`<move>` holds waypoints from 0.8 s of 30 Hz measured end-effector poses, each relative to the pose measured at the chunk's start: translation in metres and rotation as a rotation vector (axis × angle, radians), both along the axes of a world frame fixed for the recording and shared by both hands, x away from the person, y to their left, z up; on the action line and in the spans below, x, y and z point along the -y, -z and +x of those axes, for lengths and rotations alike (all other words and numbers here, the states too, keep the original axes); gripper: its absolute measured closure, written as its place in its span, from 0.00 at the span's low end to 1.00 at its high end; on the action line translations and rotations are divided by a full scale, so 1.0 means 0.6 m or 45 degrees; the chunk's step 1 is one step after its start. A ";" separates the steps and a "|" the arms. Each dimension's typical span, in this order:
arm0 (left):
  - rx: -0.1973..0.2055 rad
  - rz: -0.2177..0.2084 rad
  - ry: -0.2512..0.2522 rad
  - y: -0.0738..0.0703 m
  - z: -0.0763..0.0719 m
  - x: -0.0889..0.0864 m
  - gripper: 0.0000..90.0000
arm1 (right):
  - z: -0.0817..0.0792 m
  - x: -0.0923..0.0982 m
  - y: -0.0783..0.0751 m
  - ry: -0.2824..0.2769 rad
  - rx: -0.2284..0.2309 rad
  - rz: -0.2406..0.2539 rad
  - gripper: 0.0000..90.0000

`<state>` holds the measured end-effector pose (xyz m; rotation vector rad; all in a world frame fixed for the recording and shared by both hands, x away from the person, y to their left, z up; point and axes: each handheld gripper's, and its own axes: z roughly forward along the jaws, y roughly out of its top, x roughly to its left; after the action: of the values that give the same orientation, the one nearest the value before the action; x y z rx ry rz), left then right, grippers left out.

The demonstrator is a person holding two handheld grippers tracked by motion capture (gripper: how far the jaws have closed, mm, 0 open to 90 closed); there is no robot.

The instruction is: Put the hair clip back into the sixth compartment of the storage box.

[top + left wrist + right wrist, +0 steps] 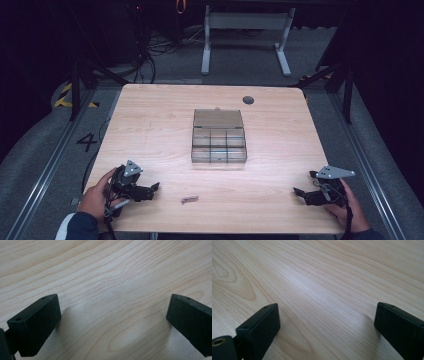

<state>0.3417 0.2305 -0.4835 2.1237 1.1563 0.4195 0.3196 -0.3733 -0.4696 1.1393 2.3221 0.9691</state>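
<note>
Since the scrap (189,200) near the counter's (150,115) front edge, between the left gripper (150,190) and right gripper (301,192), looks small, light and limp, pinch its middle; both grippers' fingers stand apart, empty

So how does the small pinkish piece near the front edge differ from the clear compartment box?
The pinkish piece is tiny, flat and opaque; the clear box is far larger, see-through and split into compartments. The piece lies near the table's front edge, closer to the left gripper than to the right gripper; the box sits mid-table with its lid open. Both rest on the table, untouched; both grippers are open.
</note>
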 end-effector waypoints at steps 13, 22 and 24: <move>-0.003 0.013 0.087 -0.001 0.006 0.004 0.00 | 0.001 0.000 0.000 -0.006 -0.001 0.001 0.07; -0.001 0.010 0.088 -0.001 0.007 0.003 0.00 | 0.003 -0.001 0.000 -0.001 -0.004 0.001 0.07; 0.003 0.016 0.105 -0.001 0.007 0.000 0.00 | 0.004 -0.001 0.000 0.000 -0.003 0.002 0.07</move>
<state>0.3460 0.2306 -0.4828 2.1732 1.0628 0.3924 0.3217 -0.3729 -0.4697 1.1414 2.3237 0.9698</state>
